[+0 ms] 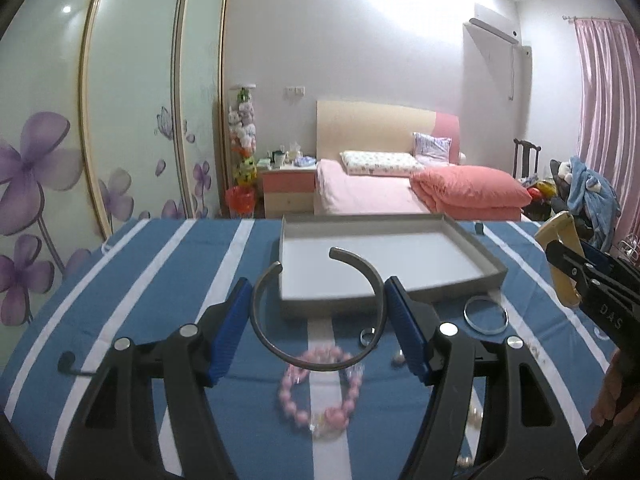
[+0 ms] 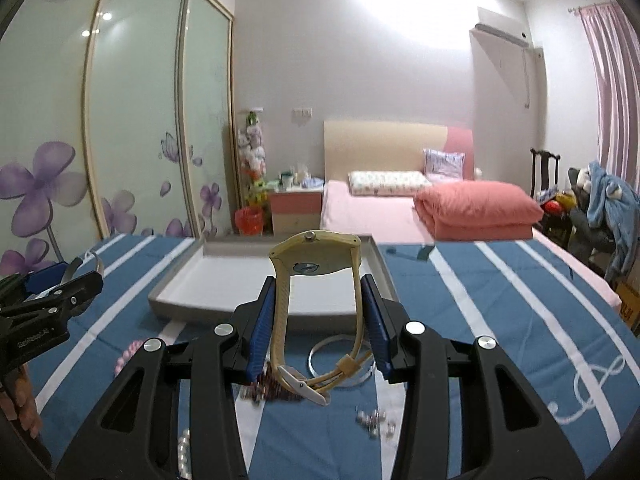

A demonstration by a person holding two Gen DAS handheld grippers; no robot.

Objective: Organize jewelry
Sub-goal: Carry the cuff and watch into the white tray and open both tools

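I had the left gripper (image 1: 316, 320) clamped on the open bangle (image 1: 316, 312) and the right gripper (image 2: 318, 330) on the watch (image 2: 316, 280); the tray (image 1: 476, 248) beyond sat empty, beads (image 1: 320, 392) left near.

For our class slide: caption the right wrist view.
Right gripper holds a yellow wristwatch above the striped cloth, before an empty tray.

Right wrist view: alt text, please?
The right tongs grip a yellow rubber-strap wristwatch above a blue-and-white striped cloth. An empty shallow grey tray lies just beyond, loose jewelry below.
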